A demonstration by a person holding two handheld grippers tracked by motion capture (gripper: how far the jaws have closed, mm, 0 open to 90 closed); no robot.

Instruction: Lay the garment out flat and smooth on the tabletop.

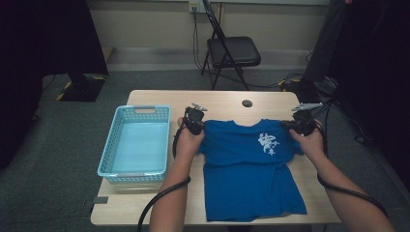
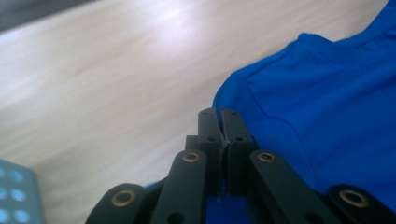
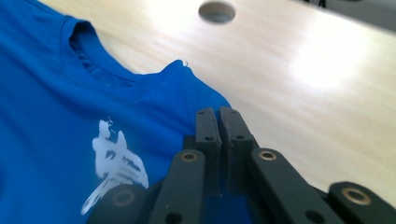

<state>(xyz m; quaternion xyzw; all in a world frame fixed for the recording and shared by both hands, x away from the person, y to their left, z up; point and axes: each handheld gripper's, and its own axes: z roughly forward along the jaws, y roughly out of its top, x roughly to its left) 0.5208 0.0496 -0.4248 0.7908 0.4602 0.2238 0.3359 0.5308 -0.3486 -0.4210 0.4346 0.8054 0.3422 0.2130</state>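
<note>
High view: both tongs (image 1: pixel 194 121) (image 1: pixel 300 122) pinch blue T-shirt (image 1: pixel 249 169) shoulders.

Grey carpet (image 1: pixel 145 79), black folding chair (image 1: pixel 227 48)

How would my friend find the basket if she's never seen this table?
Start at the wooden table and look to its left side, beside the blue T-shirt that the left gripper holds. The basket sits there, a light blue plastic rectangle. Its walls are full of little holes, and nothing lies inside it.
</note>
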